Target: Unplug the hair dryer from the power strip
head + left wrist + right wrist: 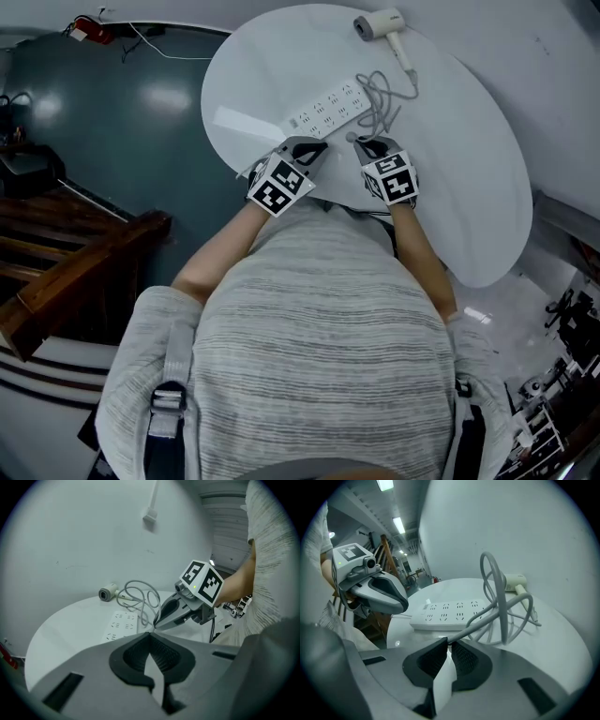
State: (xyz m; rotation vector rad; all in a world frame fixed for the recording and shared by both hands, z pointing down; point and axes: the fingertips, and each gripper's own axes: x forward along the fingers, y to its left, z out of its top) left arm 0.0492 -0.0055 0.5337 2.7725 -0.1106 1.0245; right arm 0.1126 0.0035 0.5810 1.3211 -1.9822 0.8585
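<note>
Right gripper view: the right gripper [447, 641] has its fingers pinching the white plug [443, 681], with the cord [497, 606] looping clear of the power strip [450, 613]. The hair dryer [516, 582] lies at the tabletop's [469, 187] far edge. The left gripper [151, 637] has its fingers pressed together, empty. The plug appears freed; the next move would be to lay it down and release it.

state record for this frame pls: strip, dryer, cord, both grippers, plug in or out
power strip: flat on round white table; no plug in any visible socket
hair dryer: lying near the table's far edge
cord: looped beside the strip, one end raised to the right jaws
right hand-held gripper: shut on the cord
left hand-held gripper: shut, empty, by the strip's near end
unplug: looks done
</note>
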